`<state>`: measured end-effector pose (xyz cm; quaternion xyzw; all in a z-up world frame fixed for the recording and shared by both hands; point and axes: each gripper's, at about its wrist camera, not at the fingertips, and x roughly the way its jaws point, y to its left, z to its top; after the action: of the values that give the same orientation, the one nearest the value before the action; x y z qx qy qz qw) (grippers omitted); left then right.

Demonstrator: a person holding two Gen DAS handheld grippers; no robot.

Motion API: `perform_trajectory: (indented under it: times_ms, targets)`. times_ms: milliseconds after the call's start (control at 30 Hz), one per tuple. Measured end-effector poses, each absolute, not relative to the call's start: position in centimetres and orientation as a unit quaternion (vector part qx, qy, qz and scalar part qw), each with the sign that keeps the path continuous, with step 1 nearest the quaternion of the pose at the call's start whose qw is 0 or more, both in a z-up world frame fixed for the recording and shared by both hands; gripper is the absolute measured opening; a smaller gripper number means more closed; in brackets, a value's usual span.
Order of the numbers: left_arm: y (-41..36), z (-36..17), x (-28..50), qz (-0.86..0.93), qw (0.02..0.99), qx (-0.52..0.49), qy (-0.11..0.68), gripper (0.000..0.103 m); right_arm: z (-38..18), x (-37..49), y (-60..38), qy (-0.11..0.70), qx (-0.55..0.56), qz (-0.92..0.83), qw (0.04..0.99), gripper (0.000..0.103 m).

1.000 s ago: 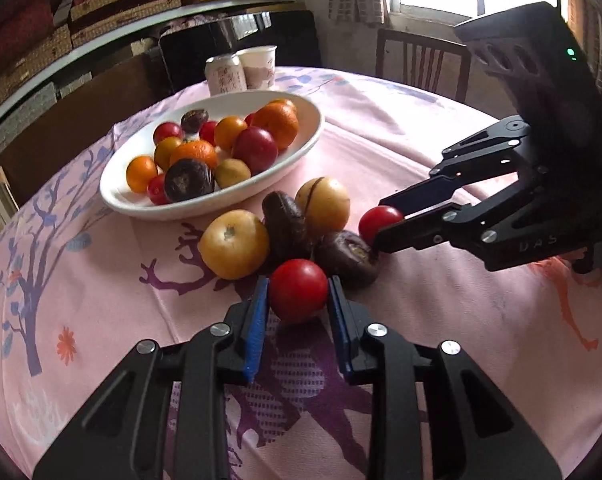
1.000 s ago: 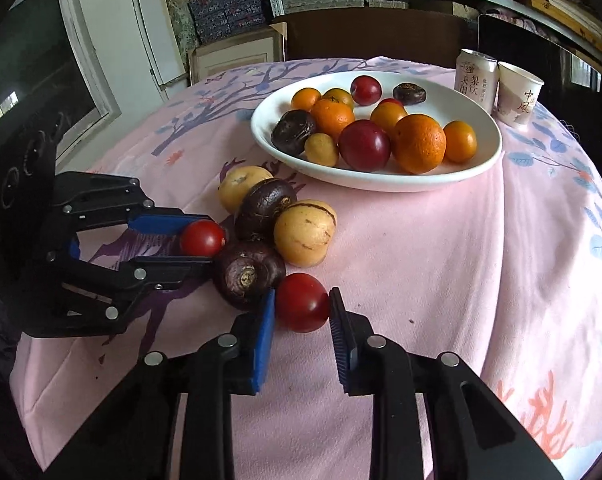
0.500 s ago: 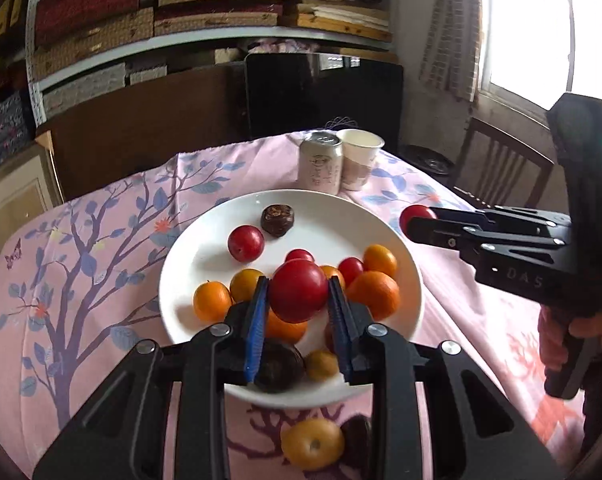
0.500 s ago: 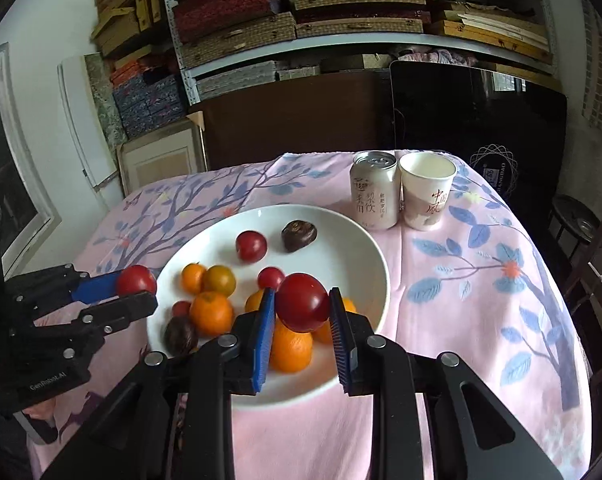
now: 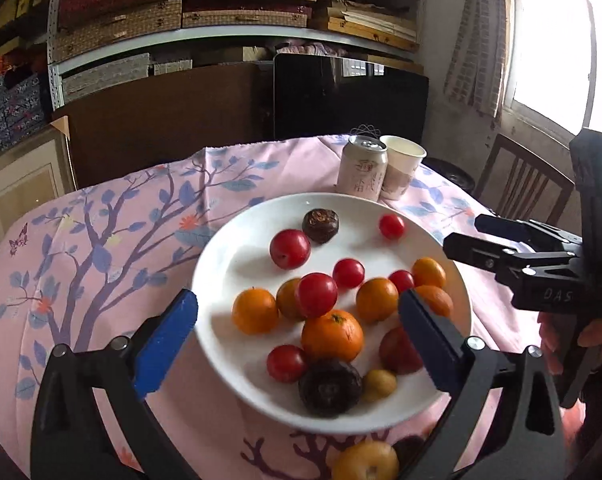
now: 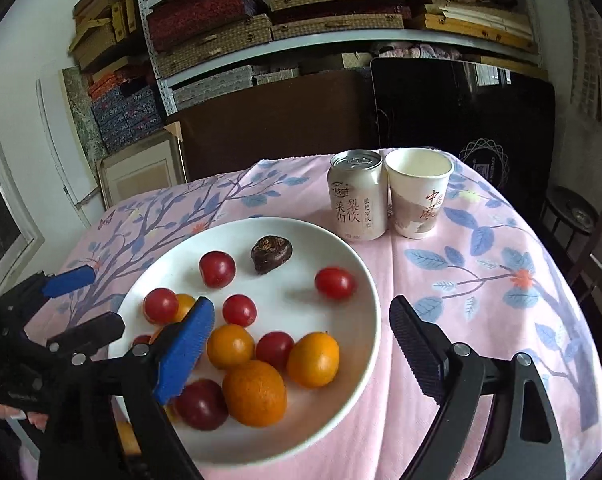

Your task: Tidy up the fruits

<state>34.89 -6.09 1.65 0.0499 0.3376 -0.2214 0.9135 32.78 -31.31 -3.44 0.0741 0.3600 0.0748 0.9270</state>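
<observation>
**Ann:** Left wrist view first: the left gripper (image 5: 297, 320) hangs over the white plate (image 5: 221, 268), jaws swinging wide apart, nothing pinched between them. A red fruit (image 5: 316, 295) sits on top of the pile near the plate's middle, just above the big orange (image 5: 332, 335).

**Ben:** And at three o'clock?

**Ann:** That's the right gripper (image 5: 461, 236), a hand (image 5: 597, 336) behind it, jaws parting and empty as well. A small red fruit (image 5: 392, 226) lies loose on the plate at one o'clock.

**Ben:** So what's left?

**Ann:** At six o'clock, off the plate, a yellow fruit (image 5: 366, 462) on the pink tablecloth (image 5: 113, 216), something dark beside it. I'd call the job mostly done, not finished.

**Ben:** Right wrist view now.

**Ann:** Same story: the right gripper (image 6: 301, 336) opening, holding nothing, plate rim (image 6: 375, 312) below. The small red fruit (image 6: 335, 283) rests at two o'clock on the plate. The left gripper (image 6: 81, 300) shows at nine o'clock, spread and bare. A can (image 6: 356, 196) and paper cup (image 6: 418, 192) stand at twelve, untouched.
</observation>
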Motion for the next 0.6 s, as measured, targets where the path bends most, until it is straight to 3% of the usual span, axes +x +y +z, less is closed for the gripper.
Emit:
perform_trajectory:
  times_ms: [100, 333, 467, 600]
  targets:
    - [-4.8, 1.7, 31.6, -0.230, 0.909, 0.072, 0.340, 0.098, -2.6, 29.1, -31.0, 0.355, 0.050, 0.092, 0.929, 0.095]
    - [-4.0, -2.4, 25.7, -0.289, 0.885, 0.111, 0.348, 0.098, -4.7, 23.3, -27.7, 0.393, 0.030, 0.172, 0.903, 0.095]
    - [-4.8, -4.4, 25.3, -0.287, 0.875, 0.157, 0.356, 0.098, -6.7, 23.4, -25.9, 0.420, 0.015, 0.185, 0.889, 0.095]
    - [-4.4, -5.1, 27.0, -0.309, 0.861, 0.119, 0.386, 0.097, -8.7, 23.5, -24.6, 0.442, 0.000, 0.194, 0.876, 0.093]
